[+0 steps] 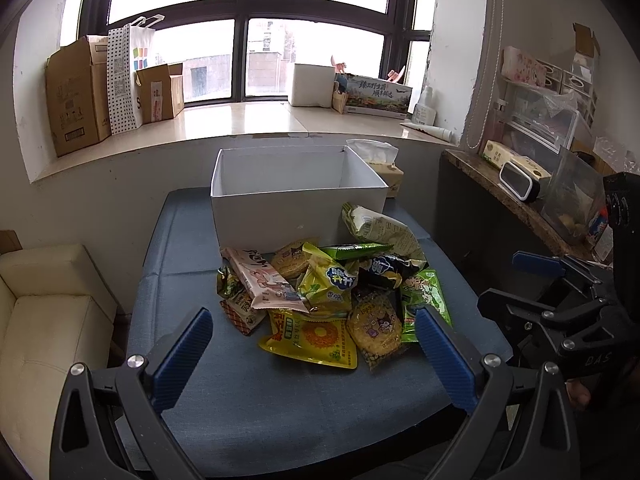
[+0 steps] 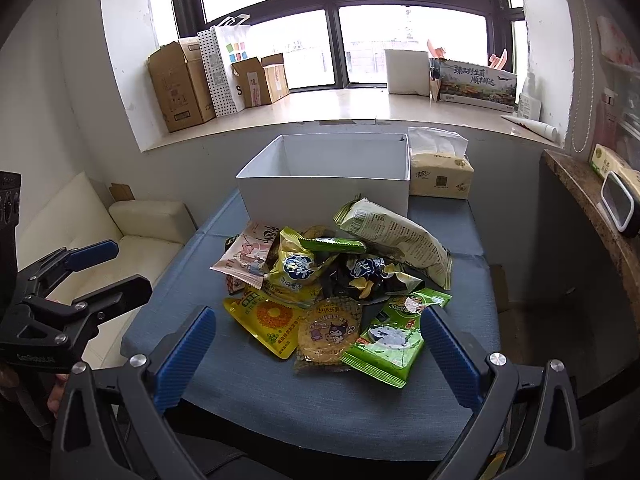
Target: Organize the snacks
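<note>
A pile of snack packets (image 1: pixel 324 292) lies on the blue table (image 1: pixel 280 408), also in the right wrist view (image 2: pixel 332 280). It includes a yellow sunflower packet (image 2: pixel 268 322), a round cookie pack (image 2: pixel 328 332), a green packet (image 2: pixel 390 338) and a pale long bag (image 2: pixel 396 240). Behind it stands an open white box (image 1: pixel 298 198), empty as far as I see, also in the right wrist view (image 2: pixel 326 178). My left gripper (image 1: pixel 314 332) is open, empty, above the table's near side. My right gripper (image 2: pixel 318 330) is open, empty, near the pile.
A tissue pack (image 2: pixel 440 172) stands right of the box. A cream sofa (image 1: pixel 44 320) is to the left. A dark shelf (image 1: pixel 516 200) with a clock and bins runs along the right. Cardboard boxes (image 1: pixel 80 96) sit on the windowsill.
</note>
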`<control>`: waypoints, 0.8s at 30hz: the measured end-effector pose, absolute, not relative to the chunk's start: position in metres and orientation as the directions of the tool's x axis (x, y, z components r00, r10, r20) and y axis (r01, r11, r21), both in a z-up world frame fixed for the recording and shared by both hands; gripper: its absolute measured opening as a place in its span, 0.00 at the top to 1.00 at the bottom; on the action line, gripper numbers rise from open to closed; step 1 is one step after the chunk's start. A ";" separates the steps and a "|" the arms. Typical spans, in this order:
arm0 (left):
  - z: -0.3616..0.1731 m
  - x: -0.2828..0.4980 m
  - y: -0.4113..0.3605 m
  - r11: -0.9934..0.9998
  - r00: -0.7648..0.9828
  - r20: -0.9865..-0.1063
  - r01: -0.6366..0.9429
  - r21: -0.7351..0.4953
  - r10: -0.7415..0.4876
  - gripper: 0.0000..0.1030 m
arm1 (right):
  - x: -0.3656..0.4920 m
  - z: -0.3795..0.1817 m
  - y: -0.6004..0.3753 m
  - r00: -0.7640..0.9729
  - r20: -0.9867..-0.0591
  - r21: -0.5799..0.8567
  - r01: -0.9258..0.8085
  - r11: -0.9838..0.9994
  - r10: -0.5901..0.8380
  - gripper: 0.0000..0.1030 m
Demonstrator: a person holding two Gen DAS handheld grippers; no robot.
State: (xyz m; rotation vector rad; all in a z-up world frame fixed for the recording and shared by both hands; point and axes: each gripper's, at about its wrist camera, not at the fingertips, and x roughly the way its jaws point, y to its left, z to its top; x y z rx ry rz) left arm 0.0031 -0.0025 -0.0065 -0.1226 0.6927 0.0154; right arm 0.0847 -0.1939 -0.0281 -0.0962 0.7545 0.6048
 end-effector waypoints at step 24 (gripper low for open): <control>-0.008 0.003 -0.004 0.987 0.763 -0.641 -0.025 -0.156 -0.082 0.00 | 0.083 -0.028 -0.196 0.570 -0.669 0.129 -0.544 0.829 0.477 0.00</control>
